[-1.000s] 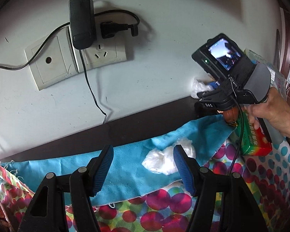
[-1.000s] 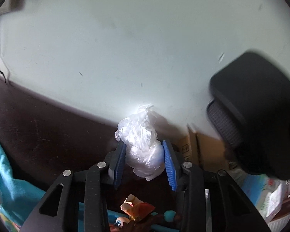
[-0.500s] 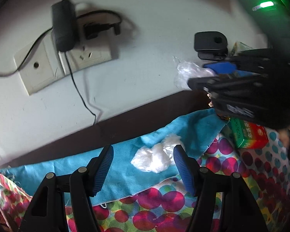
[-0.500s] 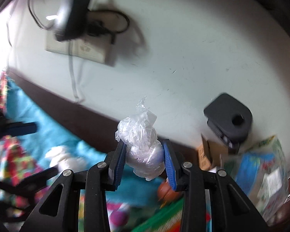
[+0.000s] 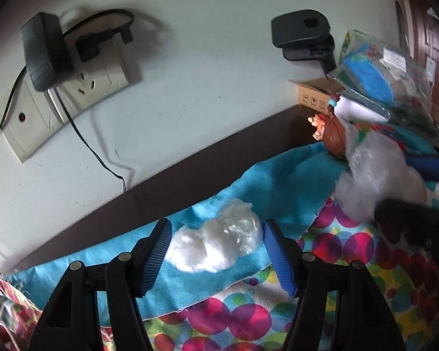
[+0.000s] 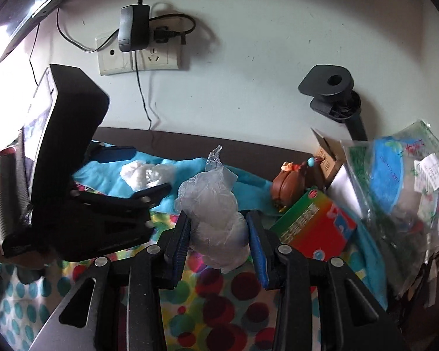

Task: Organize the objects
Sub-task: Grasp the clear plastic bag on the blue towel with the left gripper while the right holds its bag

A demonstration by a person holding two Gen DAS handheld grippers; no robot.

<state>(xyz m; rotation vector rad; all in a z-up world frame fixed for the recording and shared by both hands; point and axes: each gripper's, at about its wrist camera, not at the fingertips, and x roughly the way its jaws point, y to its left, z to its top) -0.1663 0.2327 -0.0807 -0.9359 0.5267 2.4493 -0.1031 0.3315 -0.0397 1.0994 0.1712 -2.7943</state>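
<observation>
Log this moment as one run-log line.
left gripper: open, framing white plastic wad on blue cloth | right gripper: shut on clear plastic bag, above dotted cloth

Wall socket [image 6: 139, 55] had a black adapter [image 6: 131, 27] plugged in, and a black clamp mount [image 6: 330, 93] sat off to the right.

Dim, soft-shadowed fisheye views – blown-out glare at left, motion blur at right – dark curved corners
</observation>
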